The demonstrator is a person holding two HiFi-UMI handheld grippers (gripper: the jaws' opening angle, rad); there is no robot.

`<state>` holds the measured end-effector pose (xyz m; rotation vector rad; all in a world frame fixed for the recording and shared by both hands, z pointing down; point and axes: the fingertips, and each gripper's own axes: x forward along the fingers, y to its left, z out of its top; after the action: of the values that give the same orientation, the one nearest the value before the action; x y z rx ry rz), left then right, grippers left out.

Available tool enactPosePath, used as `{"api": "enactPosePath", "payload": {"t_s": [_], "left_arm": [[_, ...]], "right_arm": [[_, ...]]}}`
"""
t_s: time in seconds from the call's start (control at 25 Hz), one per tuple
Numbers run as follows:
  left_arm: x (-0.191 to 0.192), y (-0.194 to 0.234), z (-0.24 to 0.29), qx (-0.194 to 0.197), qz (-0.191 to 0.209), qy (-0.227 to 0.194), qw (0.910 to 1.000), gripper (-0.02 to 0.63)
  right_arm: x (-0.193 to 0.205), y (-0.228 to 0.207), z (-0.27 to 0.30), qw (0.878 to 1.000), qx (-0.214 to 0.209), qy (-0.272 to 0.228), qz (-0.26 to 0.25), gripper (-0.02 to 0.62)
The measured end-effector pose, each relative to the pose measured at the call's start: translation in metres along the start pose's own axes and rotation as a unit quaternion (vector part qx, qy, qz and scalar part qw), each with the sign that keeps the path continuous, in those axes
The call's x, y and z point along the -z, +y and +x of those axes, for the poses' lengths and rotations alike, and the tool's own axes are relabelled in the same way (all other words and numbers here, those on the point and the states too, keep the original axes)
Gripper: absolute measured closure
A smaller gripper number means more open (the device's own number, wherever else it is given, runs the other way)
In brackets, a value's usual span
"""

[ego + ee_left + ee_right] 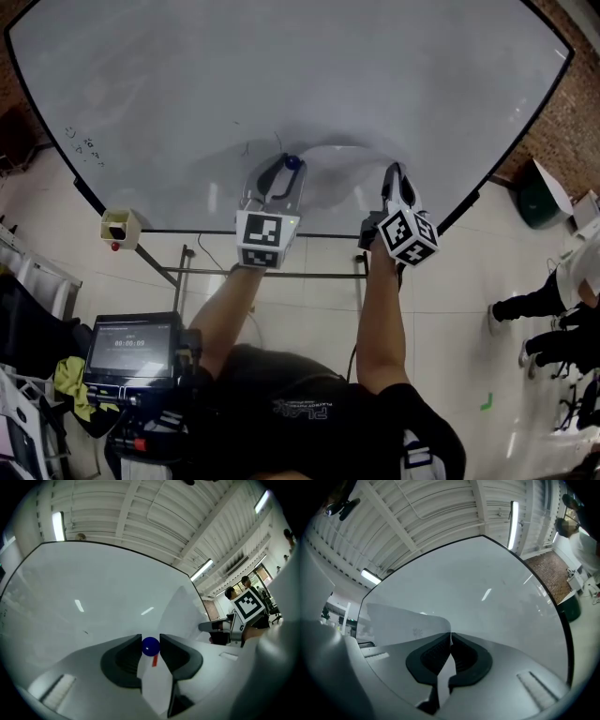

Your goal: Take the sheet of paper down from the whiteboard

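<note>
The whiteboard (pixel 281 75) fills the upper half of the head view. A white sheet of paper (pixel 343 180) hangs in front of its lower part, between my two grippers. My right gripper (pixel 396 172) is shut on the sheet's right edge; in the right gripper view the sheet (pixel 401 623) spreads left from the closed right gripper (pixel 450 637). My left gripper (pixel 286 162) is shut on a round blue magnet (pixel 293 162), seen held between the jaws as the blue magnet (pixel 150 646) in the left gripper view. There the sheet (pixel 182 609) and the right gripper's marker cube (pixel 248 604) show to the right.
A small beige box (pixel 120 225) sits at the board's lower left edge. The board's metal stand (pixel 272 274) runs below it. A screen device (pixel 131 349) is on a cart at lower left. People's legs (pixel 534 305) and a green bin (pixel 536 199) are at the right.
</note>
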<state>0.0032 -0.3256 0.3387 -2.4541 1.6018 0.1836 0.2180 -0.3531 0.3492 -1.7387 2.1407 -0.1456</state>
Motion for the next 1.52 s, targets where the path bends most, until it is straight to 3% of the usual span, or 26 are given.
{"api": "enactPosePath", "payload": {"t_s": [0.16, 0.52, 0.88, 1.52], "left_arm": [[0.001, 0.014, 0.002, -0.017, 0.006, 0.001, 0.9998, 0.485], [0.001, 0.015, 0.009, -0.013, 0.016, -0.001, 0.9998, 0.485], [-0.006, 0.005, 0.01, -0.004, 0.019, -0.002, 0.9998, 0.485], [-0.014, 0.009, 0.011, -0.011, 0.026, -0.003, 0.9996, 0.485]], "right_arm": [[0.0, 0.002, -0.004, 1.0, -0.004, 0.001, -0.01, 0.583], [-0.014, 0.034, -0.017, 0.997, -0.036, -0.008, -0.069, 0.582], [-0.012, 0.053, -0.026, 0.988, -0.026, 0.006, -0.154, 0.583], [0.003, 0.069, -0.026, 0.984, -0.034, 0.022, -0.172, 0.583]]}}
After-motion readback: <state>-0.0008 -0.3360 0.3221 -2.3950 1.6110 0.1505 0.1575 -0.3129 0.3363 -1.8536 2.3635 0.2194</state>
